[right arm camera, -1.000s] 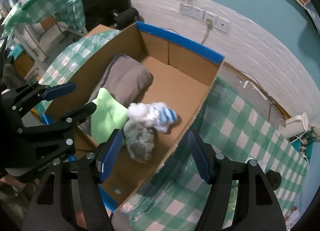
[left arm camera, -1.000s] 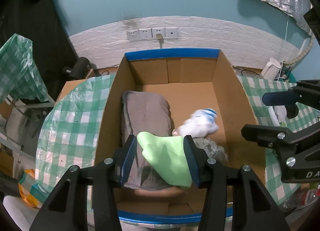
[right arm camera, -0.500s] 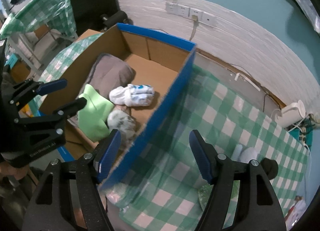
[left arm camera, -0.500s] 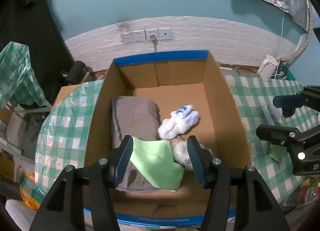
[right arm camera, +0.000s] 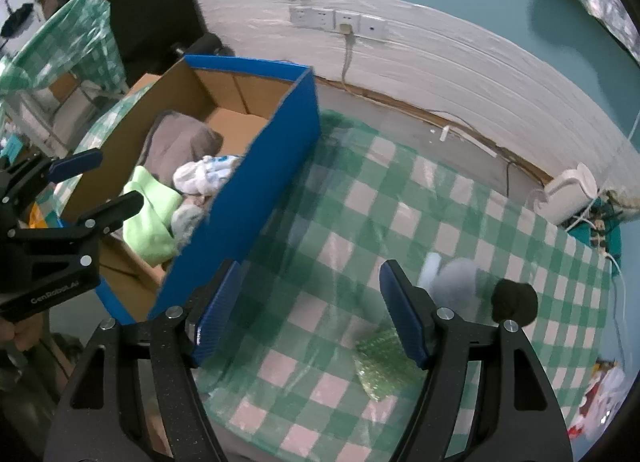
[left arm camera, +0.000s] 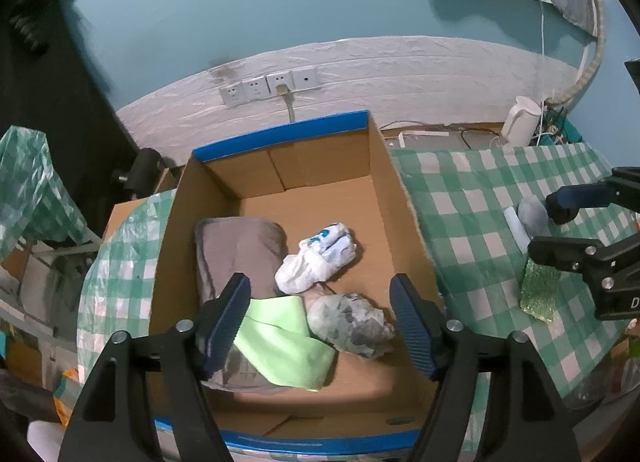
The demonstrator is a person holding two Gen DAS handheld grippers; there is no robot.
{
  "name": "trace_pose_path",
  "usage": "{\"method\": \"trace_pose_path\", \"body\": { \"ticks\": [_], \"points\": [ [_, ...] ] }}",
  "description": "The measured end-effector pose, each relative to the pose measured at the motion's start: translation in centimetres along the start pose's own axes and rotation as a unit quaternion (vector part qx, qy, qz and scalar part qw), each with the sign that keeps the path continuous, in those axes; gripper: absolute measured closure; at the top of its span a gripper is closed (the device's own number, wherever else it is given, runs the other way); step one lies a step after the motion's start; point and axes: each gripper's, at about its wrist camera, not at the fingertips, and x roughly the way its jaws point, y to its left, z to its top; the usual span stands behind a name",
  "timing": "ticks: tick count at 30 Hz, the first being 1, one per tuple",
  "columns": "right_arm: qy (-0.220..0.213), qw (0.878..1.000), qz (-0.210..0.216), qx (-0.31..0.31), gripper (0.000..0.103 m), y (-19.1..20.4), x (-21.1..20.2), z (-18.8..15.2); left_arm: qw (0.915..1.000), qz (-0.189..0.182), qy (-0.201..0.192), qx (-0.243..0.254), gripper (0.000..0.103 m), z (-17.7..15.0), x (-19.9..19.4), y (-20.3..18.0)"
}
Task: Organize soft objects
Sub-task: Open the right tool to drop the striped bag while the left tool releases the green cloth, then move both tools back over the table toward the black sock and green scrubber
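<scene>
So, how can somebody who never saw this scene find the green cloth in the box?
Find the big cardboard box with blue edges on the checked tablecloth. Look at its near end, where the soft things lie together. The light green cloth lies folded, partly over the grey bundle and beside a mottled grey ball; it is the only bright green thing there.

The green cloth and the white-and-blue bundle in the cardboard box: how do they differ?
The green cloth is a plain light green and lies spread fairly flat, partly over the grey folded cloth. The white-and-blue bundle is white with blue markings, bunched into a rounded lump, and rests on the bare floor of the cardboard box, nearer the middle. Both are soft, and neither is gripped: the left gripper is opening above them.
</scene>
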Motion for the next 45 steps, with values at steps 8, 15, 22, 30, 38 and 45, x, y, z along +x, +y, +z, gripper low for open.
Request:
{"method": "trace_pose_path", "body": {
  "ticks": [8, 15, 22, 30, 38, 45],
  "points": [
    [-0.009, 1.0, -0.01, 0.024, 0.028, -3.0, -1.1, -1.5, 1.0, -0.001, 0.004, 0.006, 0.028, 0.6, -0.2, -1.9],
    [-0.016, 0.998, -0.024, 0.05, 0.028, -6.2, -1.8, -3.2, 0.9997, -0.012, 0.016, 0.015, 0.028, 0.9, 0.0, -4.0],
    [-0.02, 0.996, -0.037, 0.075, 0.028, -8.7, -2.4, -4.8, 0.9992, -0.015, 0.016, 0.034, 0.028, 1.2, -0.1, -6.5],
    [-0.028, 0.993, -0.048, 0.103, 0.028, -11.5, -3.4, -6.1, 0.9977, -0.017, 0.019, 0.063, 0.028, 1.4, -0.1, -9.5],
    [-0.031, 0.99, -0.064, 0.122, 0.028, -14.3, -3.8, -6.7, 0.9956, -0.021, 0.027, 0.087, 0.028, 1.8, 0.4, -12.4],
    [-0.015, 0.985, -0.084, 0.148, 0.027, -17.8, -2.6, -7.7, 0.9943, -0.027, 0.038, 0.097, 0.027, 2.7, 1.7, -14.9]
  ]
}}
